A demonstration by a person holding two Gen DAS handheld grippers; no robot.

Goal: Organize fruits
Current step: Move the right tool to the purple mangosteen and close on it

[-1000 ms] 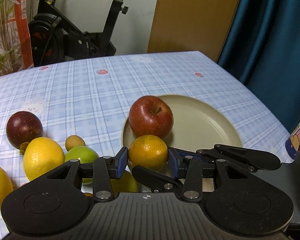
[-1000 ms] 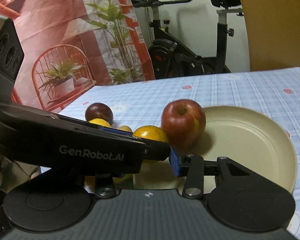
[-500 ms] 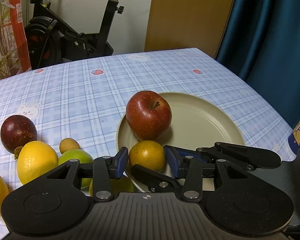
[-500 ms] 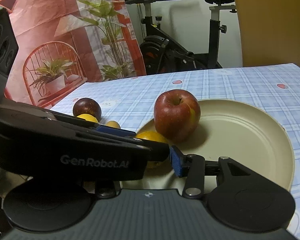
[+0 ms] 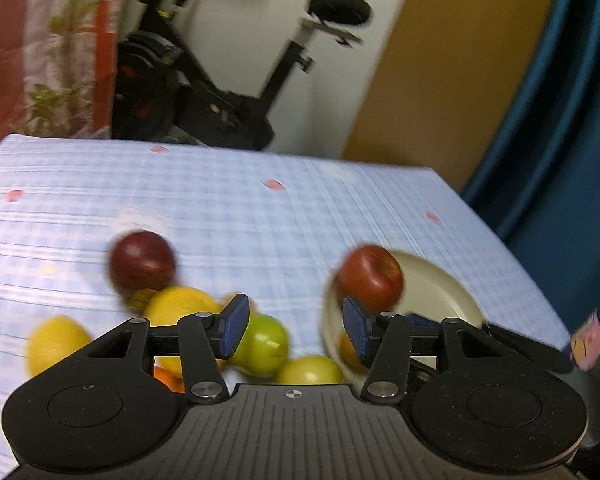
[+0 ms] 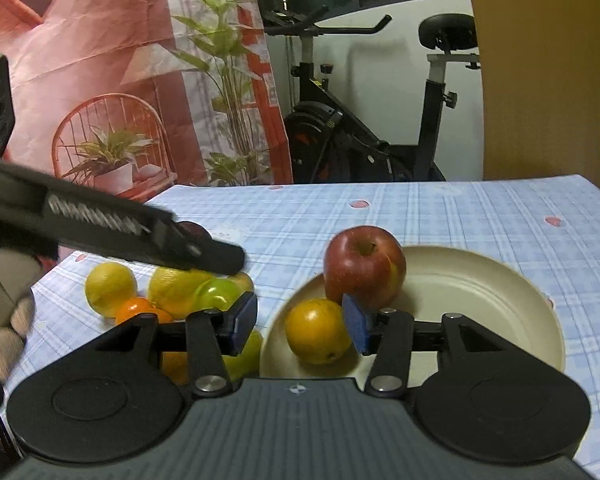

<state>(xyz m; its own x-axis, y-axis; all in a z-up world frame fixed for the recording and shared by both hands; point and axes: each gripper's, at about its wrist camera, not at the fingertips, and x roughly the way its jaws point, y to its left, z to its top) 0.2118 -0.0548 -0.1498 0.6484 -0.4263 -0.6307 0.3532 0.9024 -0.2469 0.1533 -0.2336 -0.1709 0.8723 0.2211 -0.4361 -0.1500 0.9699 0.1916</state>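
Home: exercise bike (image 6: 364,136), tablecloth (image 6: 480,216).

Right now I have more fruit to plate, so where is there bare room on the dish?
The plate is bare on its right half, from the red apple across to the far rim. Its left edge is crowded: the orange sits beside the apple there. Left of the plate, the fruit pile fills the cloth.

An exercise bike (image 6: 364,120) stands behind the checked tablecloth (image 6: 460,216), beside a plant-print backdrop (image 6: 120,60) and, blurrily, perhaps a blue curtain (image 5: 560,120)
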